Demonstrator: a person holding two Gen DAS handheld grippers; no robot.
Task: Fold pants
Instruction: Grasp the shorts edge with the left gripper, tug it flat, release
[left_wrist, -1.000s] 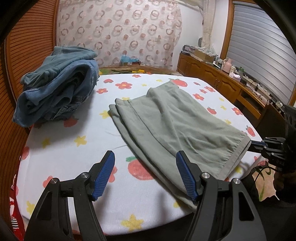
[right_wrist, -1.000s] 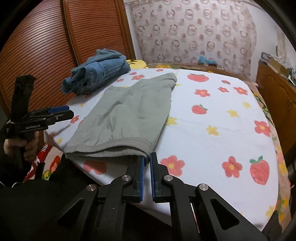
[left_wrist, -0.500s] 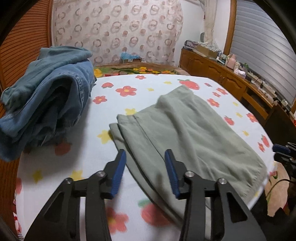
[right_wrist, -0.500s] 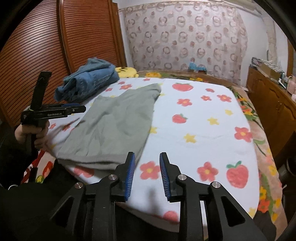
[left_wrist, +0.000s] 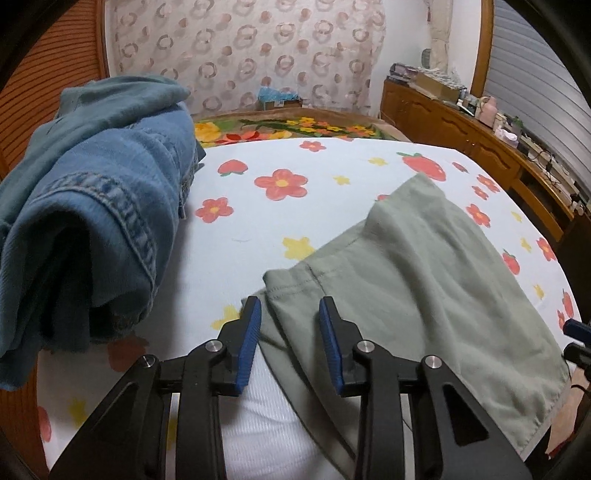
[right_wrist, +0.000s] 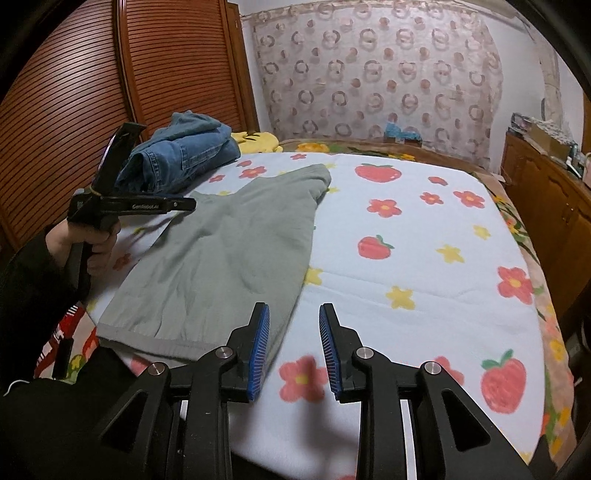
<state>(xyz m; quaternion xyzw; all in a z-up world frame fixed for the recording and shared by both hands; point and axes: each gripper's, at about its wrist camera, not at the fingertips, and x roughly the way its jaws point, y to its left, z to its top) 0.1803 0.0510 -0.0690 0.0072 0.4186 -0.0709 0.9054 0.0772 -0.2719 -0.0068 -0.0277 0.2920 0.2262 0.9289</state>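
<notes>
Grey-green pants (left_wrist: 424, 277) lie folded lengthwise on the flowered bed sheet (left_wrist: 295, 218). My left gripper (left_wrist: 289, 306) hovers over their hem corner, its jaws closing. The corner of the cloth sits between the blue pads, which do not press on it. In the right wrist view the pants (right_wrist: 229, 258) run from the waistband near me to the far hem. My right gripper (right_wrist: 293, 310) is open just right of the waistband corner, with only sheet between its pads. A hand holds the left gripper (right_wrist: 184, 204) at the pants' far left side.
A pile of blue jeans (left_wrist: 103, 206) lies at the bed's left, close to the left gripper, and shows again as the jeans pile (right_wrist: 177, 155). Louvred wooden doors (right_wrist: 166, 74) stand behind it. A wooden cabinet (left_wrist: 461, 136) runs along the right wall.
My left gripper moved forward along the pants to the hem corner and narrowed its jaws. My right gripper let go of the waistband, opened and shifted right of it.
</notes>
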